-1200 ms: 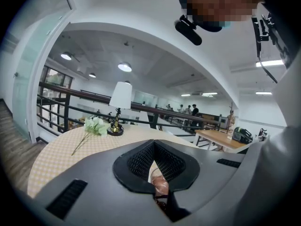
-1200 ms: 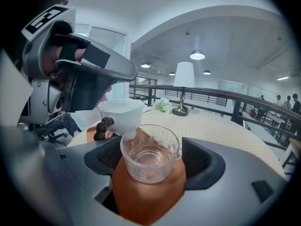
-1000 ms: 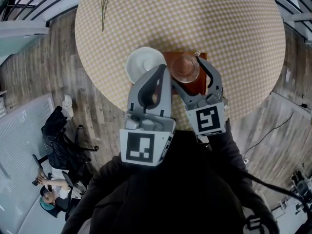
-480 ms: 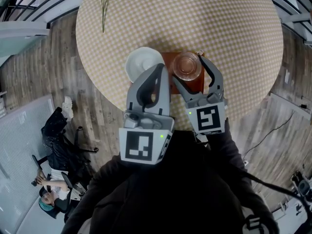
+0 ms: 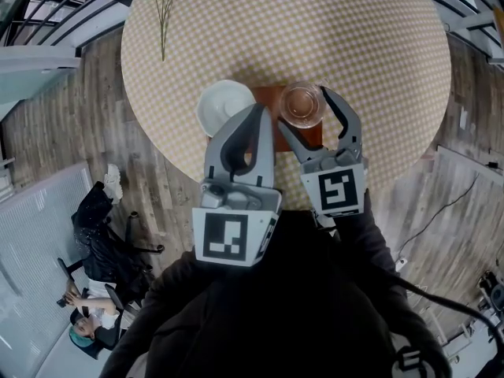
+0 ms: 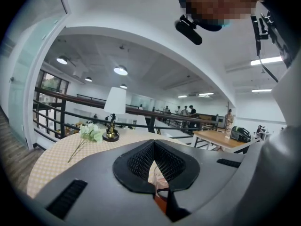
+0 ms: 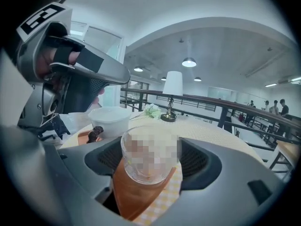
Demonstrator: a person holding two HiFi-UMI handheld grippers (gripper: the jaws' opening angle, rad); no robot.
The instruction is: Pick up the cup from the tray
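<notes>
Head view: a person works two tools over a round, checked tabletop (image 5: 354, 38), where a clear glass cup (image 5: 302, 105) stands at the far right corner of a brown tray (image 5: 265, 99), beside a white bowl (image 5: 223, 105). The right hand-held gripper (image 5: 305, 105) has the cup squarely between its jaws, one pad against each side of the glass, as the right gripper view confirms. The left hand-held gripper (image 5: 257, 113) hovers just beside it, jaws pressed together on nothing, so the right is plainly the working tool. The cup sits upright, mouth up, its long axis vertical and crosswise to the jaws' reach. Whether its base rests on the tray cannot be told. A straight upward lift looks like the step in hand.
</notes>
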